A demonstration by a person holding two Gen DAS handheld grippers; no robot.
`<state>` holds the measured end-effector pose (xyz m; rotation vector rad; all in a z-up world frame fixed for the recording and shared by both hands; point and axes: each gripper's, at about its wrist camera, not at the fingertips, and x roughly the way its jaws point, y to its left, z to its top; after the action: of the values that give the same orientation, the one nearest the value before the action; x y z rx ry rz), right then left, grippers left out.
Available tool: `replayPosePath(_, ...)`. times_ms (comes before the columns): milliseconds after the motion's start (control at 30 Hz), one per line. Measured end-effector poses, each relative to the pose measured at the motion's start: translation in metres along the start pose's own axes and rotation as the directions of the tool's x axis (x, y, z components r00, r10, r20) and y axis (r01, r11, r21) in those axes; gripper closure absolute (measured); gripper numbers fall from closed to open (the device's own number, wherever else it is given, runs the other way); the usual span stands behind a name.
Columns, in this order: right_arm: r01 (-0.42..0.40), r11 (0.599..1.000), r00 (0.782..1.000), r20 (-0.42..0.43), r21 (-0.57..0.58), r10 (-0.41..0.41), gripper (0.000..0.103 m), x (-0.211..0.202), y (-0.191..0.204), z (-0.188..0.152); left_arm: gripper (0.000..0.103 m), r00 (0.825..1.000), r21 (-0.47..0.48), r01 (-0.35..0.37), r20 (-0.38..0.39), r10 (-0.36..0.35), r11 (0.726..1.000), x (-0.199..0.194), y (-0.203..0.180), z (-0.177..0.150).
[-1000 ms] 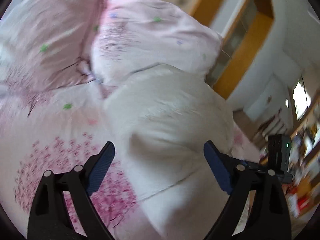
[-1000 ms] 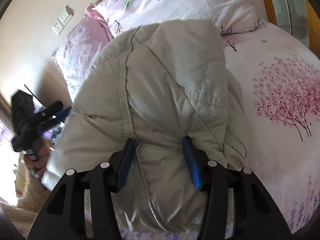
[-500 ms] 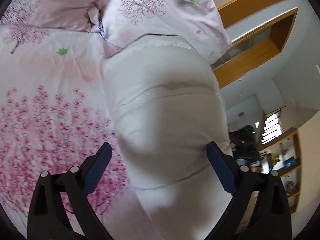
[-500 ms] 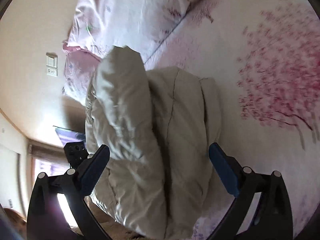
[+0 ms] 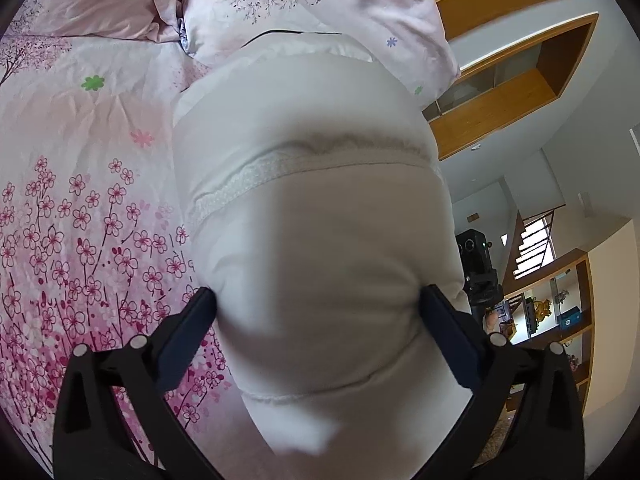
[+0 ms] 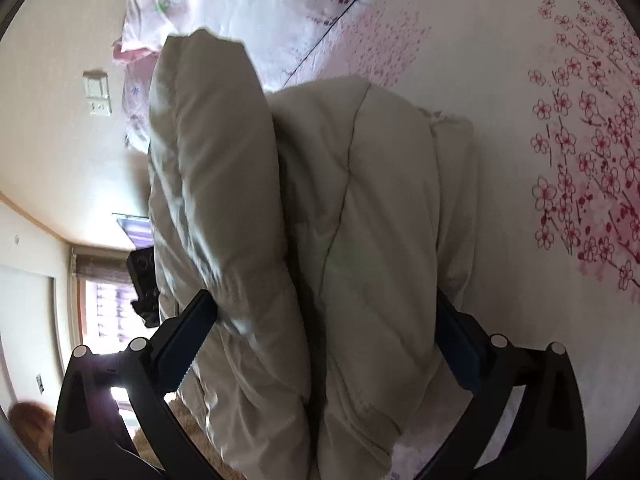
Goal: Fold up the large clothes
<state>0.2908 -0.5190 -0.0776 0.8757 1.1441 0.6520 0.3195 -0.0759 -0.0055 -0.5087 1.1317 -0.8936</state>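
Observation:
A puffy beige quilted jacket (image 5: 312,208) lies folded into a thick bundle on the pink cherry-blossom bedspread (image 5: 80,208). My left gripper (image 5: 318,312) has its jaws spread wide, one on each side of the bundle's near end, the pads touching the fabric. In the right wrist view the jacket (image 6: 360,200) shows as stacked layers, one puffy fold standing up at left. My right gripper (image 6: 326,312) is likewise spread wide around the bundle, fingers pressed into its sides.
Two pink pillows (image 5: 312,4) lie just beyond the jacket at the bed's head. The other gripper's camera body (image 5: 476,264) shows beyond the jacket's right side. Wooden shelving (image 5: 508,92) lines the wall. A wall switch (image 6: 96,94) and a window (image 6: 104,304) are at left.
Right gripper let go of its pinch on the jacket and opened wide, then both grippers closed in around the bundle's opposite ends. The left camera tilted toward the bed.

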Motion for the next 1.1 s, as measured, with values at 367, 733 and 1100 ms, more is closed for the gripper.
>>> replayPosePath(367,-0.106,0.994,0.994,-0.039,-0.022,0.105,0.040,0.016,0.001,-0.008,0.016,0.999,-0.024,0.033,0.019,-0.033,0.999,-0.001,0.006,-0.008)
replayPosePath(733,-0.206,0.976,0.976,0.051,-0.072,0.210,0.066,0.020,0.015,-0.027,0.040,0.997,0.007,0.032,0.072,-0.032,0.999,-0.023,0.005,-0.007)
replayPosePath(1100,-0.217,0.960,0.976,-0.018,-0.178,0.217,0.068,0.060,0.082,0.008,0.042,0.967,0.003,-0.039,0.254,0.037,0.999,-0.099,0.023,0.021)
